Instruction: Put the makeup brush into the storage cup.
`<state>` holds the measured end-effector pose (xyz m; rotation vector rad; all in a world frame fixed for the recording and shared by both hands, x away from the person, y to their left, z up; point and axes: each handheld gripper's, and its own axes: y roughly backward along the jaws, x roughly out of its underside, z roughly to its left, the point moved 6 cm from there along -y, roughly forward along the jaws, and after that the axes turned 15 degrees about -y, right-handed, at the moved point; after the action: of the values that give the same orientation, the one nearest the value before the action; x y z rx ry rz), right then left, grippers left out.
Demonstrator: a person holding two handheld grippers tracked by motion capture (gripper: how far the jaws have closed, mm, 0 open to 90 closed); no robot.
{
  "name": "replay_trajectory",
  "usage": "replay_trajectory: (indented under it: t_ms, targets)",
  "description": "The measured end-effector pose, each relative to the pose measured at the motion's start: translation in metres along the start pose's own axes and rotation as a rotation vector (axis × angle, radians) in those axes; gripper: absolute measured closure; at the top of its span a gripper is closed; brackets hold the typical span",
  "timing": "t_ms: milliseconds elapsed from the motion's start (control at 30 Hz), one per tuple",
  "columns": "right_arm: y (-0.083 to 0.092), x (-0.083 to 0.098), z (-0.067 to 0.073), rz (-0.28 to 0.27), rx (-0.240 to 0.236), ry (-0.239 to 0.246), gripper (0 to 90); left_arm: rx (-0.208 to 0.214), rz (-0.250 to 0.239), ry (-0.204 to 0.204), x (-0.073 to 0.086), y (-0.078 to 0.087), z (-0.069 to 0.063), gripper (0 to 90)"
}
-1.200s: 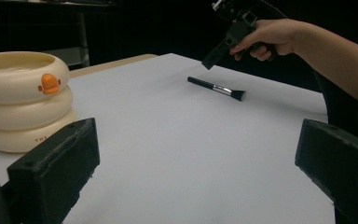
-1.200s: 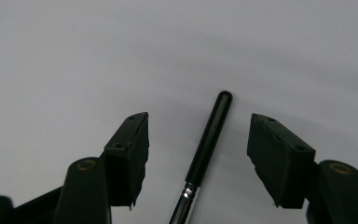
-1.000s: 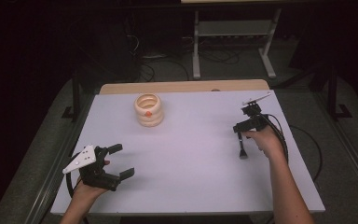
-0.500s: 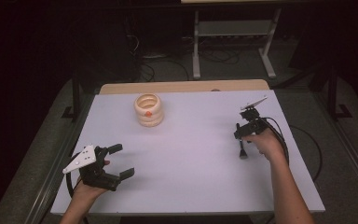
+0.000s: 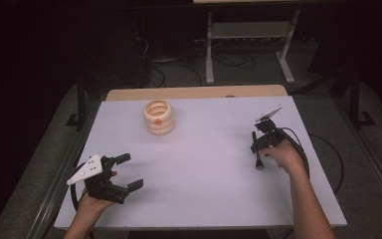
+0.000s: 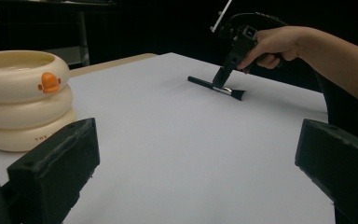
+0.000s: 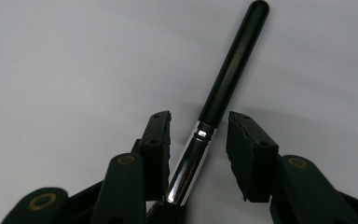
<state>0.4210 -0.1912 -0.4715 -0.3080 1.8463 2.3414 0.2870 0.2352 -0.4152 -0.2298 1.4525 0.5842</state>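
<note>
While your right tongs (image 5: 258, 158) point down at the table (image 5: 204, 164) on its right side, a black makeup brush (image 7: 214, 112) lies flat on the white surface between their two black jaws. Those jaws have just been closing in on it, yet in the right gripper view a gap shows on either side of the silver ferrule, so the pads are not pressing on the brush; the left jaw stands just beside the ferrule and the right one a little farther off. The handle runs away from the tongs, and the bristle end sits low between them. Seen from the left gripper view, the brush (image 6: 216, 87) rests on the table directly under your right hand (image 6: 268, 44). Your left tongs (image 5: 122, 174) sit near the table's front left corner with their jaws wide apart and nothing between them. A cream stacked-ring bowl (image 5: 159, 117) with a small orange duck mark stands toward the back of the table, well apart from both tongs.
</note>
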Motion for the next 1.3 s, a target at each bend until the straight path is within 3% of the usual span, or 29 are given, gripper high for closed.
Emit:
replay_trajectory:
  t_ms: [433, 1300]
  targets:
    - [-0.005, 0.0035, -0.0023, 0.033, 0.007, 0.012, 61.7, 0.002, 0.003, -0.004, 0.0003, -0.0001, 0.0002, 0.0]
    - [-0.0052, 0.0056, -0.0033, 0.044, 0.039, 0.043, 74.9, 0.004, 0.004, -0.005, 0.0007, -0.0004, 0.0, 0.0]
